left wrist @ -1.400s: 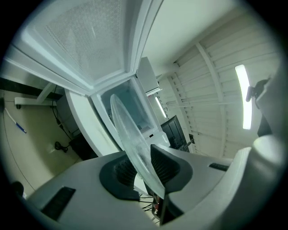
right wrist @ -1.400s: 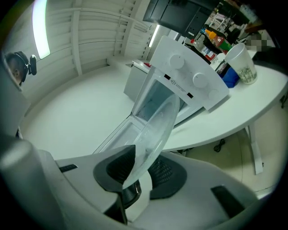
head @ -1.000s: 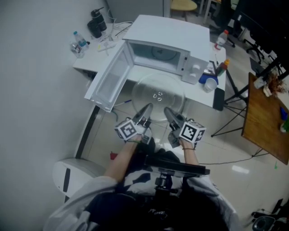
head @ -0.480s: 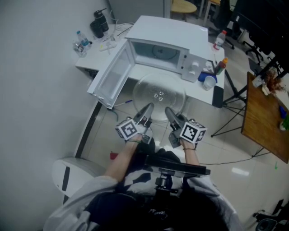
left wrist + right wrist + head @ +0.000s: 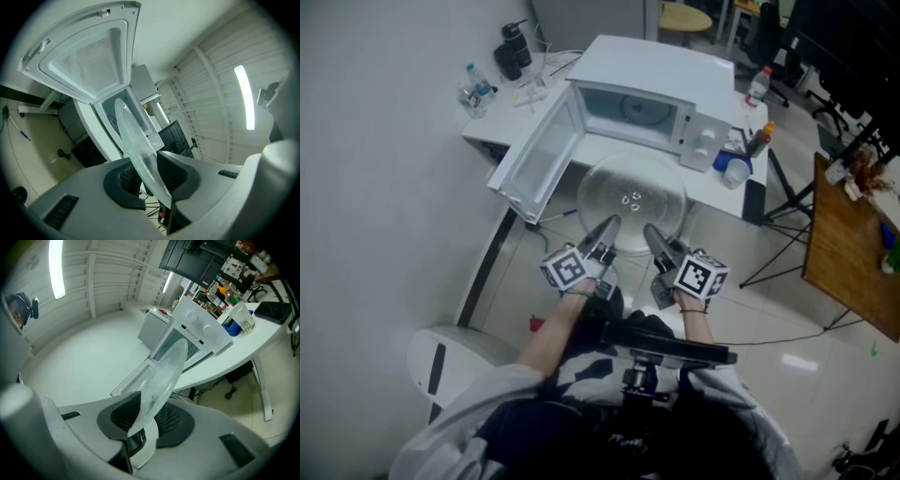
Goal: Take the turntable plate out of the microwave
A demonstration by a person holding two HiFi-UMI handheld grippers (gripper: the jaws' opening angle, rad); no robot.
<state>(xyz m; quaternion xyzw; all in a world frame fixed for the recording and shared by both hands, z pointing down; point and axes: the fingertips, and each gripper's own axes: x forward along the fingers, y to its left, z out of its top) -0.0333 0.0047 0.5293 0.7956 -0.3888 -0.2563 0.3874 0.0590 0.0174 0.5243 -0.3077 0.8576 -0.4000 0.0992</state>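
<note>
The clear glass turntable plate (image 5: 630,203) hangs level in the air in front of the open white microwave (image 5: 652,94), outside its cavity. My left gripper (image 5: 607,228) is shut on the plate's near left rim, and my right gripper (image 5: 651,233) is shut on the near right rim. In the left gripper view the plate (image 5: 133,140) runs edge-on between the dark pads (image 5: 169,172). The right gripper view shows the plate (image 5: 161,380) clamped between the ribbed pads (image 5: 123,418) in the same way. The microwave door (image 5: 536,159) stands swung open to the left.
The microwave sits on a white desk (image 5: 712,192) with a bottle (image 5: 477,87), a dark kettle (image 5: 516,49), a white cup (image 5: 736,173) and small bottles (image 5: 757,84). A wooden table (image 5: 848,253) stands at the right. A white bin (image 5: 441,361) is beside my left leg.
Both grippers have drawn back a little from the microwave with the plate held between them; the gap between plate and cavity has widened slightly.
</note>
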